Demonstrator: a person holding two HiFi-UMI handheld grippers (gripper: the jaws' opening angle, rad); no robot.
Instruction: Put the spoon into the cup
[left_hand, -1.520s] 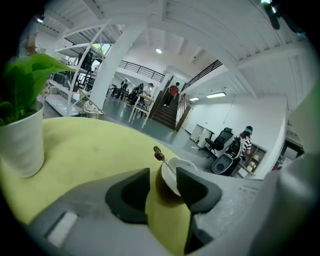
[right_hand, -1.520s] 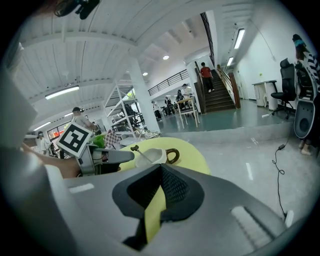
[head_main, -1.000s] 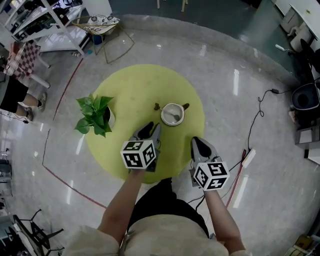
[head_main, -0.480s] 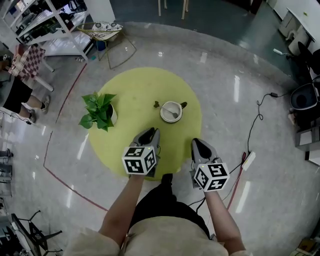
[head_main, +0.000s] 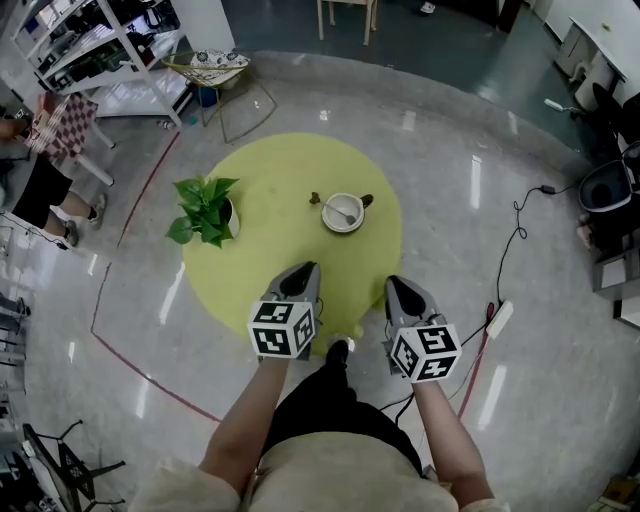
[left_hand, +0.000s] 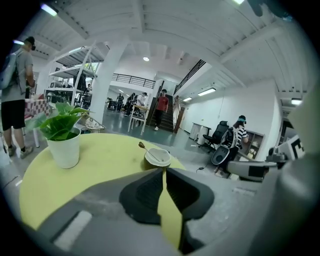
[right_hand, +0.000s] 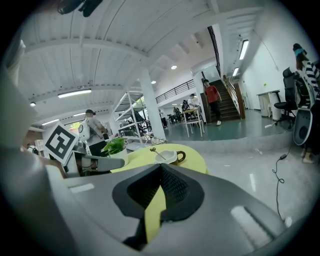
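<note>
A white cup (head_main: 343, 213) with a dark handle stands on the round yellow table (head_main: 270, 180), and a spoon (head_main: 340, 210) leans inside it, its end sticking out to the left. Both grippers hover over the table's near edge, well short of the cup. My left gripper (head_main: 305, 268) is closing its jaws; the tips are nearly together and nothing is between them. My right gripper (head_main: 395, 282) has its jaws together and holds nothing. The left gripper view shows cup (left_hand: 157, 158) and spoon (left_hand: 149, 151) beyond the left gripper (left_hand: 163, 171). In the right gripper view the cup (right_hand: 167, 157) lies past the right gripper (right_hand: 160, 165).
A potted green plant (head_main: 205, 212) stands on the table's left side. Shelving (head_main: 90, 50) and a wire-legged stool (head_main: 215, 62) are at the back left. A seated person (head_main: 40, 190) is at the far left. Cables and a power strip (head_main: 497, 318) lie on the floor at right.
Both grippers have drawn back from the cup toward the table's near edge. The left jaws, apart a second ago, have come nearly together. The cup and spoon have stayed put.
</note>
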